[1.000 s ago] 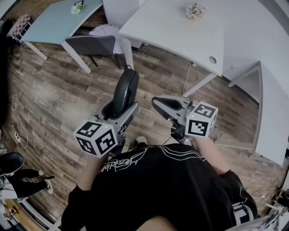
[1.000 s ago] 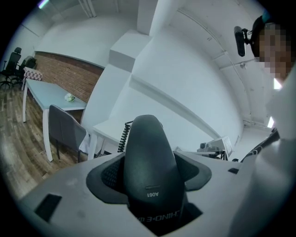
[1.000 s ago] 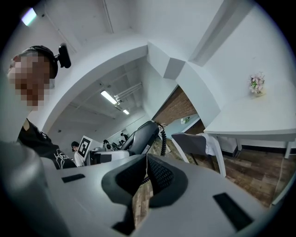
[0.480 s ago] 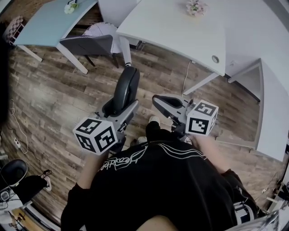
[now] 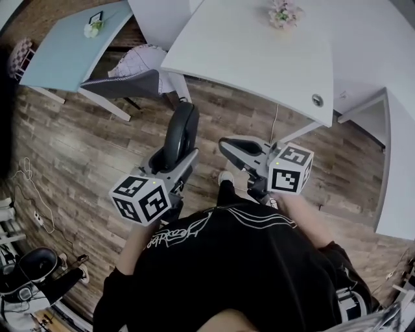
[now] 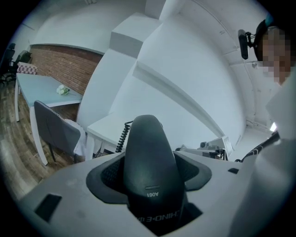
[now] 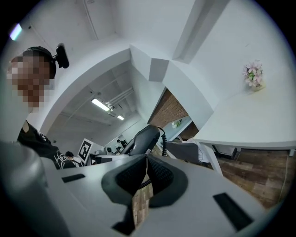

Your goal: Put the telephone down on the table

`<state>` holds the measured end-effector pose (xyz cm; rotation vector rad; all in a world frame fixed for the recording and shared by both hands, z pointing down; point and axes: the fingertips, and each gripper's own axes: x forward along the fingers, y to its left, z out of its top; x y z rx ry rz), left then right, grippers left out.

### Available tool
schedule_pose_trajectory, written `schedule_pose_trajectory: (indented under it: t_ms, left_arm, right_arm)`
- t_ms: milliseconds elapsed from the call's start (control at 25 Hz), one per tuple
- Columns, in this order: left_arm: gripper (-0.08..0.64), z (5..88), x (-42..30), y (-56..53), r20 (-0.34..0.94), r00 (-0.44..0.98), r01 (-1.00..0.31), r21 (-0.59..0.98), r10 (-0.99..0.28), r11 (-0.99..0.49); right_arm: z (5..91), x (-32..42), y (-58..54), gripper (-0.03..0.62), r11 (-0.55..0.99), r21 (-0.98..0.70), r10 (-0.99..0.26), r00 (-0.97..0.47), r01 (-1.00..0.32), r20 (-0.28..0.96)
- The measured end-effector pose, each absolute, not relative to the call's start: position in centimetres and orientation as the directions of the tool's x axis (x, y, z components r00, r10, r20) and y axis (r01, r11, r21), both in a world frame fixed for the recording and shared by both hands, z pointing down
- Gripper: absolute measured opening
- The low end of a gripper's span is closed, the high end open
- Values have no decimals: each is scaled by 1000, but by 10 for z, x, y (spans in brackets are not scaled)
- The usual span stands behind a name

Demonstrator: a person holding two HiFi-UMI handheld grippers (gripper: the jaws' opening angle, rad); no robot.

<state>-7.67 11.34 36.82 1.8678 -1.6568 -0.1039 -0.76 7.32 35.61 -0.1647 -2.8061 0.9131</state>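
A black telephone handset [image 5: 180,133] stands upright in my left gripper [image 5: 174,157], whose jaws are shut on its lower part. In the left gripper view the handset [image 6: 148,162] fills the space between the pads, with its coiled cord [image 6: 122,135] behind it. My right gripper [image 5: 231,148] is held beside it at the same height, its pads meeting at the tips. In the right gripper view [image 7: 147,155] the handset [image 7: 143,139] shows past the jaws, and a bit of cord shows in the slit between them. I cannot tell if that cord is pinched. The large white table [image 5: 259,58] lies ahead.
A small pot of flowers [image 5: 283,14] stands at the white table's far side. To the left are a light blue table [image 5: 65,45] and a grey chair [image 5: 126,81]. The floor is wood planks. Cables and dark gear [image 5: 26,266] lie at the lower left.
Both grippers have been carried forward toward the white table, which now lies nearer and larger in view. The handset stays held upright in the left gripper. The right jaws look unchanged.
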Motion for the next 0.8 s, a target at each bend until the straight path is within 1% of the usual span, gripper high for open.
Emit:
schedule_pose_trajectory:
  t_ms: [400, 600, 800]
  left_arm:
    - [290, 383, -98, -28, 385, 231, -867, 498, -893, -9]
    - [290, 385, -106, -57, 398, 228, -870, 492, -889, -3]
    - [290, 379, -118, -73, 396, 240, -880, 474, -886, -26]
  right_arm:
    - [365, -30, -65, 40, 781, -624, 137, -983, 29, 126]
    - [361, -39, -95, 40, 784, -618, 141, -985, 51, 98]
    - [363, -46, -110, 39, 781, -624, 113, -989, 29, 95]
